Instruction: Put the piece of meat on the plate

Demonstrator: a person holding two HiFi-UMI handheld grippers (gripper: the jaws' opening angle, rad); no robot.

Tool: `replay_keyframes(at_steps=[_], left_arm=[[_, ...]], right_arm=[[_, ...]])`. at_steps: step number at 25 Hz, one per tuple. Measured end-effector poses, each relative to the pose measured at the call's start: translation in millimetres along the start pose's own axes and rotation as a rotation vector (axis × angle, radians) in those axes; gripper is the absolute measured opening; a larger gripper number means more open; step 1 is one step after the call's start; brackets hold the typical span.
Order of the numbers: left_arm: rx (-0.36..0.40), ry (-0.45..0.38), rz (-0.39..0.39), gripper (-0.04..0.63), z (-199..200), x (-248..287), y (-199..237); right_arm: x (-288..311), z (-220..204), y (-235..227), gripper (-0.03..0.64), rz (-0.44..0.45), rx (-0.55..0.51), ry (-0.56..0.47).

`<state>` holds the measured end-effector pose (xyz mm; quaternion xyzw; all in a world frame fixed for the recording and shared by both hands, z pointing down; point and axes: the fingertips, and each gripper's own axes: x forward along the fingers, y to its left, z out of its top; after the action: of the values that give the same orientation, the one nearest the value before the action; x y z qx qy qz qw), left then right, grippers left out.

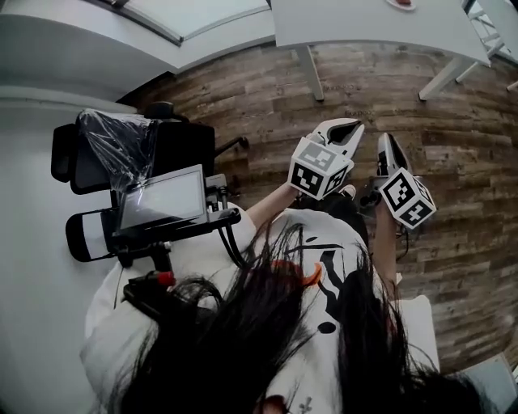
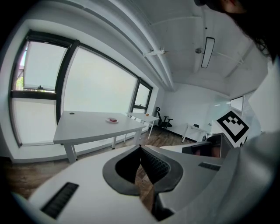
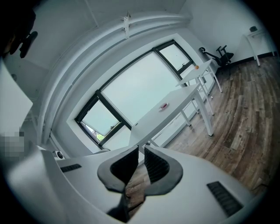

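Observation:
Far off, a small reddish piece (image 2: 113, 119) lies on what looks like a white plate on a long white table (image 2: 87, 124); it is too small to tell more. The right gripper view shows the same reddish piece (image 3: 164, 105) on that table (image 3: 175, 105). In the head view only a red sliver (image 1: 402, 3) shows at the top edge, on the table (image 1: 364, 24). My left gripper (image 1: 350, 127) is shut with nothing in it; its tips meet (image 2: 140, 147). Beside it my right gripper (image 1: 388, 144) is shut and empty too (image 3: 141, 148). Both hang over the wood floor, well short of the table.
A black stand with a screen (image 1: 162, 198) and plastic-wrapped gear (image 1: 117, 141) is at my left. A second white table (image 2: 142, 117) and an office chair (image 2: 164, 119) stand further back. Wood floor (image 1: 453, 129) lies between me and the table; large windows (image 3: 140, 87) are behind it.

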<state>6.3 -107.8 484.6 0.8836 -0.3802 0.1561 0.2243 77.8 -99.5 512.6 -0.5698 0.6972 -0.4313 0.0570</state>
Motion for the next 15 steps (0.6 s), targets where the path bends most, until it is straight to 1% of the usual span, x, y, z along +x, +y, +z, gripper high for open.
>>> replay_keyframes(at_steps=[6,15], left_arm=[[0.024,0.005,-0.015,0.005,-3,-1,-3],[0.004,0.021,0.015,0.005,-7,-5,5]], right_arm=[[0,0,-6,0.049,-0.015,0.019,-0.017],[-1,-19,2,0.049,-0.005,0.059,0.018]])
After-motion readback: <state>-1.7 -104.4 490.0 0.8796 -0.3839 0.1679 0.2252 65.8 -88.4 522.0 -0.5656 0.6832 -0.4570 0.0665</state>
